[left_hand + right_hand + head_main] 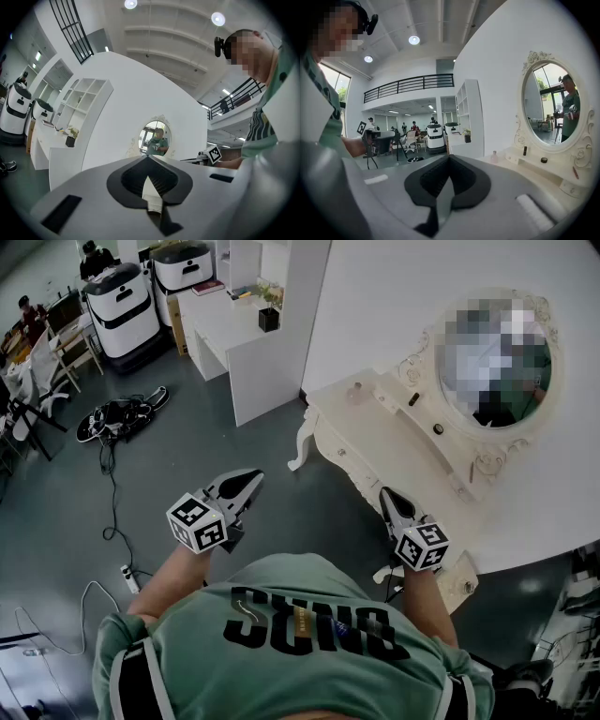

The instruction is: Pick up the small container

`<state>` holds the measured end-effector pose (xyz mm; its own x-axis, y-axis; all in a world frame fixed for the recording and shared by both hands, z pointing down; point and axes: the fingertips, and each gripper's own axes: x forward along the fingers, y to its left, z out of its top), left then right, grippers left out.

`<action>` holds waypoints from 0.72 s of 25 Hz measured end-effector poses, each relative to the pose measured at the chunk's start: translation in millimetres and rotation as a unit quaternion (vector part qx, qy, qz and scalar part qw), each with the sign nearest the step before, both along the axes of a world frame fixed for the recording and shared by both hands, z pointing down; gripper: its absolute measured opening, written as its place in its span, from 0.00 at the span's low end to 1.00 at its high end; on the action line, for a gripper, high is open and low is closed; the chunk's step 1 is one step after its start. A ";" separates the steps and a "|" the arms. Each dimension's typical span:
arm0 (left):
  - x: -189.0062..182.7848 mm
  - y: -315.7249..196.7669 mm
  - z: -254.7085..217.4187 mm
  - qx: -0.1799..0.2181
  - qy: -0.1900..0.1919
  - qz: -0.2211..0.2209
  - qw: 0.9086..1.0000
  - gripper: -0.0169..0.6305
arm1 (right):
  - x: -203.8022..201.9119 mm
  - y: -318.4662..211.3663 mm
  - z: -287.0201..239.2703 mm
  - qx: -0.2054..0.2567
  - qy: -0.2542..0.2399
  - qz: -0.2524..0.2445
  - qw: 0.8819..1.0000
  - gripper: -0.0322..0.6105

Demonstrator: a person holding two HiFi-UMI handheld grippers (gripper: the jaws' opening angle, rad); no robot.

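One small round black container (438, 428) sits on the raised back shelf of a cream, carved dressing table (375, 442). It is just below the oval mirror in its scrolled cream frame (497, 357). On the same shelf, at about 11 o'clock from it in the head view, stands a slim dark bottle (413, 398), near but apart. In the right gripper view a pale pink bottle (493, 156) stands on the lower tabletop, at 9 o'clock of the container.

The right gripper (386, 493) is at the table's front edge, with the container at its 1 o'clock and well apart. Its jaws are pressed together with nothing between them. The left gripper (251, 476) is held over the grey floor (187, 465) at 9 o'clock of the right one, its jaws likewise closed and empty. A person in a green shirt (300, 634) holds both.

Farther off, at 10 o'clock, a tangle of black cables (117, 418) lies on the floor. Two white robots (122, 301) stand near a white counter (234, 334).
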<state>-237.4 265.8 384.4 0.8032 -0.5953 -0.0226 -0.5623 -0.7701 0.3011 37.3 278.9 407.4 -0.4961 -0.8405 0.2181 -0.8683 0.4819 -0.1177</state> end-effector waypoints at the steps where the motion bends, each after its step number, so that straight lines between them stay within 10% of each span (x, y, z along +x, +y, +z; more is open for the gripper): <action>1: 1.0 -0.2 -0.6 0.000 0.000 0.001 1.000 0.03 | 0.7 -0.4 -0.1 0.000 0.000 0.000 1.000 0.06; 18: 17.9 -0.5 -4.4 0.004 -0.006 -0.003 1.000 0.03 | 11.1 -1.0 -9.3 0.012 -0.009 -0.011 1.000 0.06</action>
